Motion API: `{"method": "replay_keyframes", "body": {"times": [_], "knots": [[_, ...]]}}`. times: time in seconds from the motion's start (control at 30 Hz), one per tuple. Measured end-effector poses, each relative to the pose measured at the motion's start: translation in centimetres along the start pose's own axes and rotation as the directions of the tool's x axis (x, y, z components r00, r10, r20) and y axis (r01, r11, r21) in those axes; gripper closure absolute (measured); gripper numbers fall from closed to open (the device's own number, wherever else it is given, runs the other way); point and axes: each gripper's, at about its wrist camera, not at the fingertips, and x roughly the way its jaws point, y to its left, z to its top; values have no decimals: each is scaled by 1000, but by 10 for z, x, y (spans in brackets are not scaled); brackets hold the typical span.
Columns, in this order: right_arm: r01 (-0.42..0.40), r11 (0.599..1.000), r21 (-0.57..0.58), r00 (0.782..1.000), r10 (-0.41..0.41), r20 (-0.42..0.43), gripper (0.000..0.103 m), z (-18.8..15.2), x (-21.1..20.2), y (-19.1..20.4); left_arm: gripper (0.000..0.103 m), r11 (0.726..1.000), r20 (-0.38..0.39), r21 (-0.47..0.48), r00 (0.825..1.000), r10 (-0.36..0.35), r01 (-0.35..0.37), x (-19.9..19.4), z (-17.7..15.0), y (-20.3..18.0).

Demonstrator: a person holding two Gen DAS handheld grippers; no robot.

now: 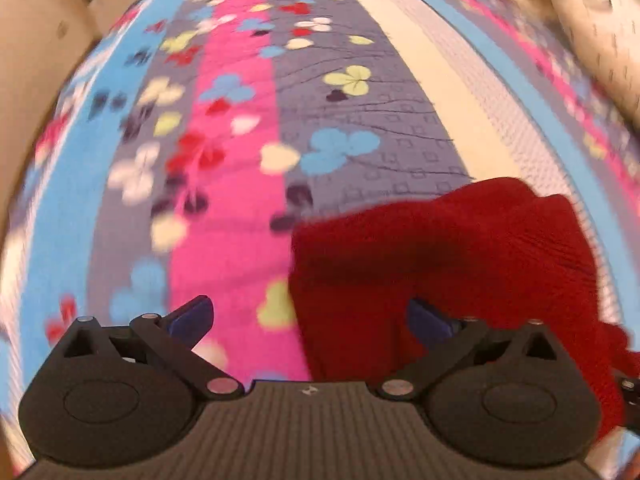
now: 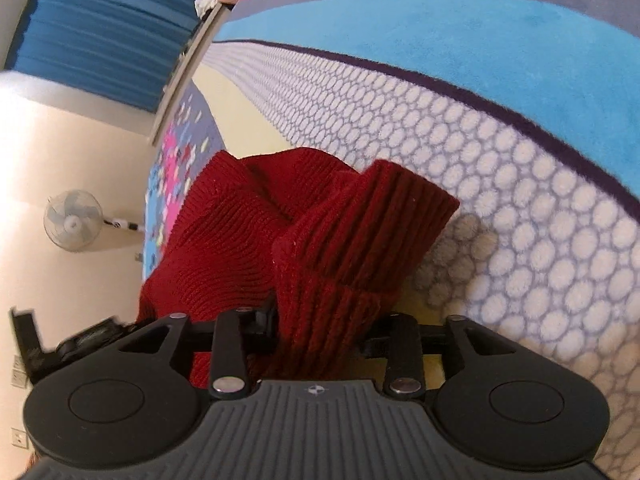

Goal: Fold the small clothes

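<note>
right gripper (image 2: 316, 332) jaws clench the ribbed cuff of the red knit garment (image 2: 320, 240) on the bed (image 2: 520, 200), while left gripper (image 1: 310, 320) jaws gape empty beside its edge.

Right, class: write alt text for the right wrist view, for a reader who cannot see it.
A red knitted garment lies bunched on a patterned bedspread, its ribbed edge between the fingers of the right hand-held gripper. A fan stands by the wall.
</note>
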Motion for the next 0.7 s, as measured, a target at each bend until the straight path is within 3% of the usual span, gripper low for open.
{"method": "replay_keyframes", "body": {"times": [0.07, 0.13, 0.2, 0.3, 0.37, 0.43, 0.5, 0.57, 0.6, 0.67, 0.7], "knots": [[31, 999, -26, 1000, -31, 1, 40, 3, -3, 1, 0, 994, -3, -95, 998, -60, 59, -8, -24, 12], [61, 996, -65, 998, -61, 14, 31, 8, -9, 0, 0, 977, -15, -179, 993, -121, 116, -12, -53, 17], [74, 993, -96, 997, -72, 18, 31, 15, -13, -3, 0, 956, -17, -251, 986, -164, 154, -11, -77, 17], [53, 987, -151, 998, -58, -29, 50, 22, -15, -8, 6, 941, 12, -296, 985, -170, 165, -13, -107, 5], [71, 972, -223, 996, -80, -34, 58, 21, -15, -2, 39, 939, 29, -299, 985, -168, 169, -17, -121, -3], [98, 961, -257, 994, -109, -29, 58, 17, -14, 2, 44, 927, 26, -339, 986, -164, 163, -21, -131, -3], [124, 948, -294, 991, -135, -19, 56, 11, -16, 7, 44, 942, 18, -316, 993, -115, 114, -29, -135, -3], [159, 931, -327, 986, -165, 11, 37, 8, -22, 13, 40, 957, 34, -272, 995, -98, 103, -40, -125, 1], [182, 919, -350, 983, -183, 30, 32, 10, -27, 16, 38, 965, 62, -246, 995, -74, 87, -49, -114, 4], [202, 876, -439, 979, -186, 80, 32, 18, -39, 28, 15, 976, 140, -214, 990, -7, 38, -62, -81, 10], [208, 852, -481, 978, -178, 106, 32, 23, -43, 35, 12, 978, 172, -208, 985, 22, 14, -66, -65, 11]]}}
